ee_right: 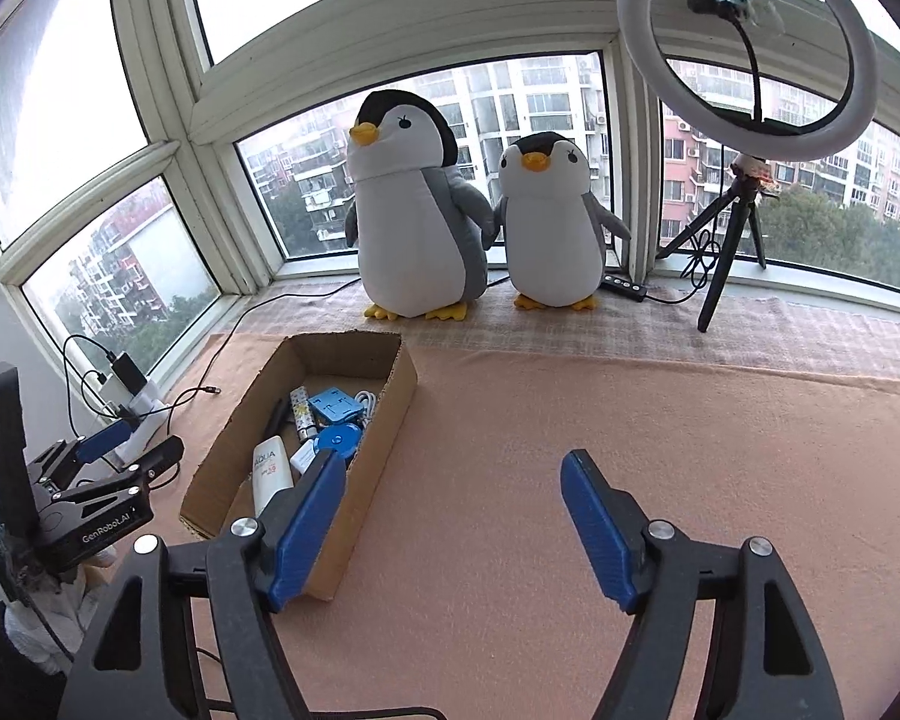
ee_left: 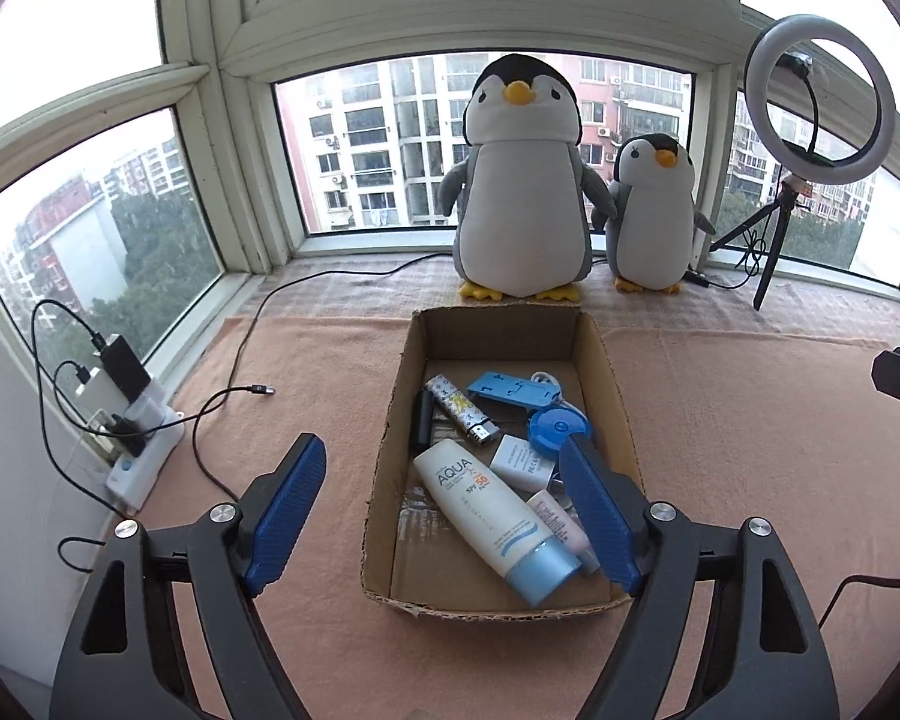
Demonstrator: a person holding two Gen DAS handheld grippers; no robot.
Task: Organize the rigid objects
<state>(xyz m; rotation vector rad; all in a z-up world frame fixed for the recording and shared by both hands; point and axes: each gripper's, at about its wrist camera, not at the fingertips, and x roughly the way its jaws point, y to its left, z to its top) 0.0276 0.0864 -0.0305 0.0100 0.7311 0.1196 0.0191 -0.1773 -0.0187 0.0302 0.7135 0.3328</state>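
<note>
An open cardboard box [ee_left: 383, 456] lies on the pink cloth. Inside it are a white sunscreen tube with a blue cap [ee_left: 486, 504], a patterned lighter [ee_left: 459, 414], a black stick [ee_left: 423, 420], a blue plastic piece [ee_left: 507, 390], a round blue item [ee_left: 555, 429], a small white box [ee_left: 519, 462] and a slim pink tube [ee_left: 561, 525]. My left gripper [ee_left: 441, 450] hangs open above the box's near left part with nothing between its fingers. My right gripper [ee_right: 455, 459] stands open and empty over bare cloth, just right of the box [ee_right: 390, 420].
Two plush penguins [ee_left: 519, 180] [ee_left: 654, 216] stand on the sill behind the box. A ring light on a tripod [ee_right: 744, 60] is at the back right. A power strip with chargers [ee_left: 132, 438] and loose cables [ee_left: 234, 396] lie at the left, by the window.
</note>
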